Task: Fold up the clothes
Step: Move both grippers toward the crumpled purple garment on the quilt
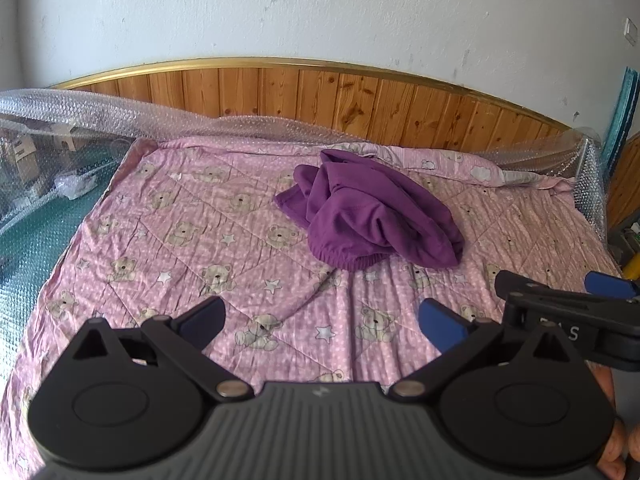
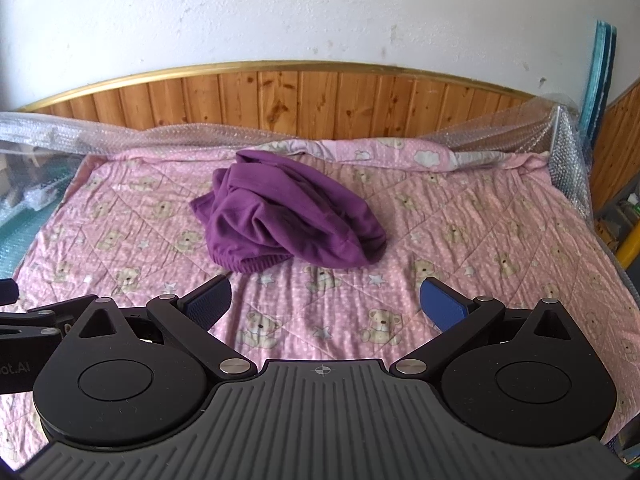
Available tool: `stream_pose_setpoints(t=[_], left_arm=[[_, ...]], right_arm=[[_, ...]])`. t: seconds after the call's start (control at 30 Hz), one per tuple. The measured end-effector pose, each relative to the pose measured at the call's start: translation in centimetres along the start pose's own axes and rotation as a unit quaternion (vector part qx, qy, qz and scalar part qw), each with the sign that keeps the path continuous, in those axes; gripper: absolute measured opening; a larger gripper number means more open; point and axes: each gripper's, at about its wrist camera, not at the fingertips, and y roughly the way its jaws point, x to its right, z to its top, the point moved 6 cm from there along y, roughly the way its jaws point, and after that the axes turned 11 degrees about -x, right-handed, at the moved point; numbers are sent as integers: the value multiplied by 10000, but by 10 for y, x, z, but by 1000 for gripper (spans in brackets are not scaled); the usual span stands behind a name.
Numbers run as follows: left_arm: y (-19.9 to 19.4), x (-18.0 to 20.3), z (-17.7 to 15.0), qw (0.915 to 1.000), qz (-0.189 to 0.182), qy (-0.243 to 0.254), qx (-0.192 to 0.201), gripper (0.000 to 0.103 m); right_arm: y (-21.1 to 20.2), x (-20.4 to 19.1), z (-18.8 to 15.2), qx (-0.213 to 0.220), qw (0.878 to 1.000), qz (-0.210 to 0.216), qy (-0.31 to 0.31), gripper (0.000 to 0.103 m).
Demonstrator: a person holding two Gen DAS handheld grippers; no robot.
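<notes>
A: We note the left gripper [image 1: 322,322] and right gripper [image 2: 325,302] side by side over the near quilt [image 2: 480,232], fingers spread wide, grasping nothing.

B: Beyond, we record the purple garment [image 2: 280,216] crumpled mid-quilt, well apart from both. Wooden headboard [image 2: 320,98] farthest.

Crumpled purple garment [image 1: 372,216] on pink bedspread [image 1: 192,240]

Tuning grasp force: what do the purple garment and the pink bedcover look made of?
Purple garment: looks like soft matte knit, possibly fleece or jersey; it slumps in thick rounded folds, with a gathered elastic hem. Pink bedcover: looks like thin quilted cotton, matte, with stitched diamond lines, fine creases and a printed bear pattern. Neither fibre can be confirmed by sight.
</notes>
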Motion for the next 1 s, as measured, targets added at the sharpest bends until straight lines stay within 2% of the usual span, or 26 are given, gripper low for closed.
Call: stream_pose_setpoints(t=[0.5, 0.87, 1.0], left_arm=[[8, 2, -2, 9998, -4, -21, -207, 103], [15, 6, -2, 9997, 11, 36, -259, 103], [19, 9, -2, 9993, 42, 200, -310, 103]], right_arm=[[10, -3, -2, -46, 10000, 46, -75, 101], [17, -1, -2, 81, 9999, 60, -40, 101], [22, 0, 0, 110, 9999, 122, -29, 101]])
